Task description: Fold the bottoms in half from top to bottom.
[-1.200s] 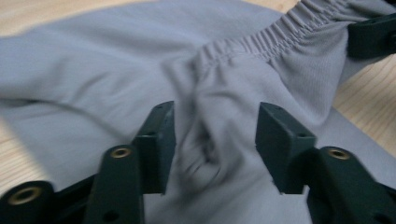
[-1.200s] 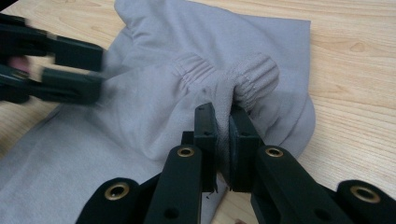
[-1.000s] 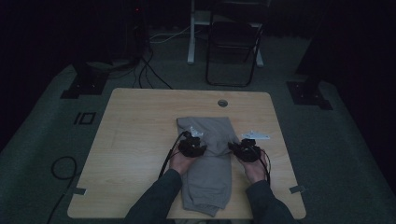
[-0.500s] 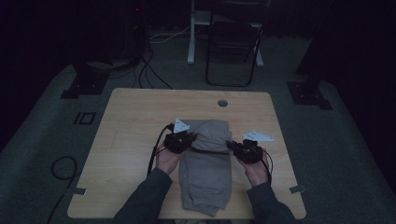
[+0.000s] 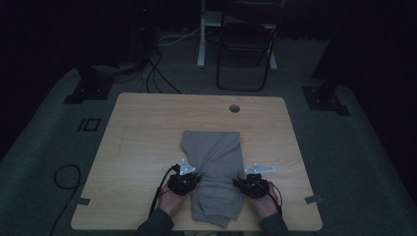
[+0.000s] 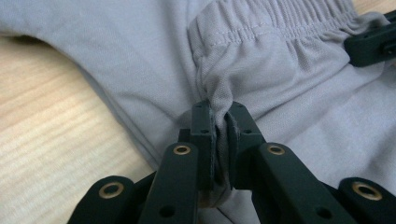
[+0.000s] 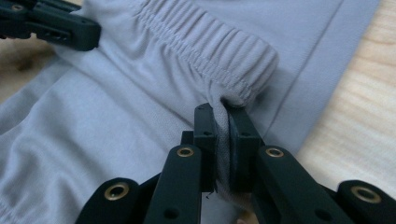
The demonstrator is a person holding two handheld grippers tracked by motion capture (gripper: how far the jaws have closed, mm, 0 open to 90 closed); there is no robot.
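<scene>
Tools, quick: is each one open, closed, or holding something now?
Left tool: closed on the trousers, jaws just closing.
Right tool: closed on the trousers.

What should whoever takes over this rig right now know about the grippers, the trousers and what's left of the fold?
Left gripper: shut on one end of the elastic waistband; its jaws have just been closing, cloth between them.
Right gripper: shut on the waistband's other end.
Grey trousers: lying lengthwise at the middle of the wooden table, legs already doubled together, waistband toward the near edge.
Left, probably: carry the waistband across to fold again, then release.
</scene>
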